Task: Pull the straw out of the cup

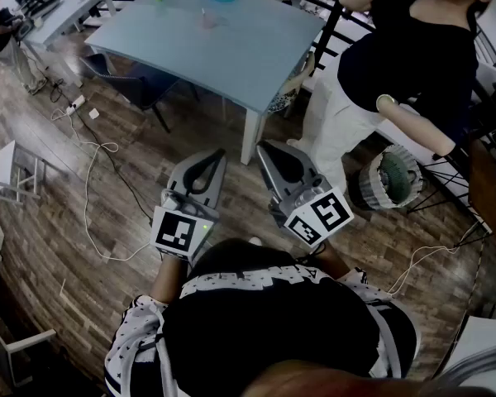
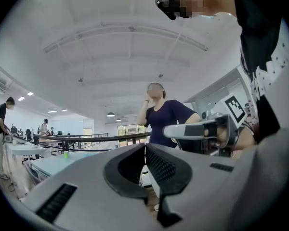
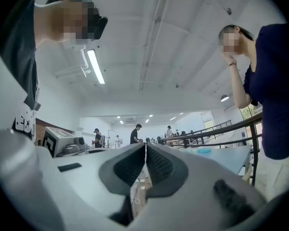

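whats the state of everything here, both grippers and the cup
left hand-held gripper, jaws together, nothing between them
right hand-held gripper, jaws together, nothing between them
cup, on the table, untouched, apart from both grippers; too small to tell whether the straw is in it

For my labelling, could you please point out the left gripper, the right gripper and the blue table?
left gripper (image 1: pixel 219 155), head view, between its fingertips
right gripper (image 1: pixel 263 149), head view, between its fingertips
blue table (image 1: pixel 231 48), head view, bare top
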